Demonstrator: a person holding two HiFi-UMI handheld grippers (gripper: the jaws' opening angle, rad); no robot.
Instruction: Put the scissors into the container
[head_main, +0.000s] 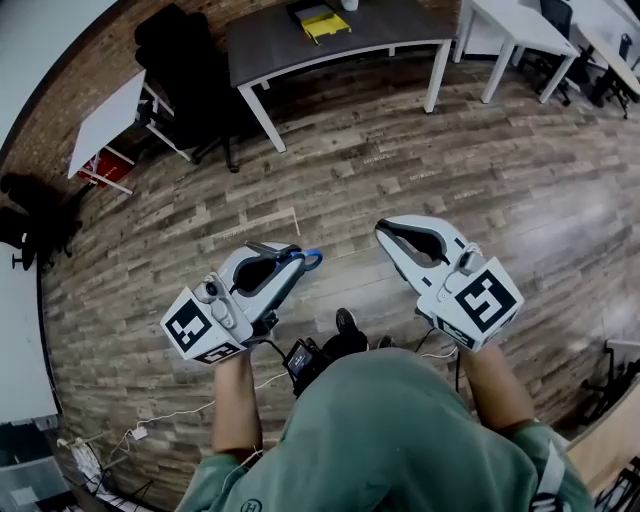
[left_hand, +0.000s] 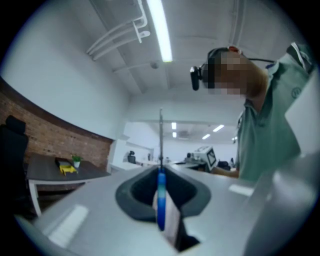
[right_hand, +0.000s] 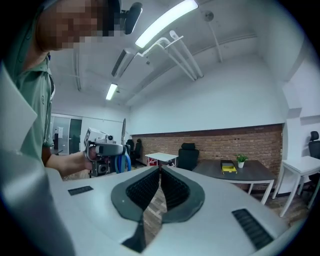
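My left gripper (head_main: 290, 252) is shut on the scissors, whose blue handle loop (head_main: 310, 258) sticks out past the jaw tips. In the left gripper view the blue handle (left_hand: 160, 200) sits between the closed jaws of the left gripper (left_hand: 160, 171), and the thin blade (left_hand: 160, 135) points straight up. My right gripper (head_main: 385, 230) is held beside it, shut with nothing in it; its ribbed pads meet in the right gripper view (right_hand: 160, 169). That view also shows the left gripper (right_hand: 106, 149) with the scissors (right_hand: 122, 161). A yellow container (head_main: 322, 20) lies on the dark table far ahead.
Both grippers hang over wooden floor, away from the furniture. The dark table (head_main: 300, 45) stands ahead, a black chair (head_main: 185, 70) and a small white table (head_main: 105, 120) to its left, white tables (head_main: 520, 25) at the far right. Cables (head_main: 140, 432) lie on the floor at lower left.
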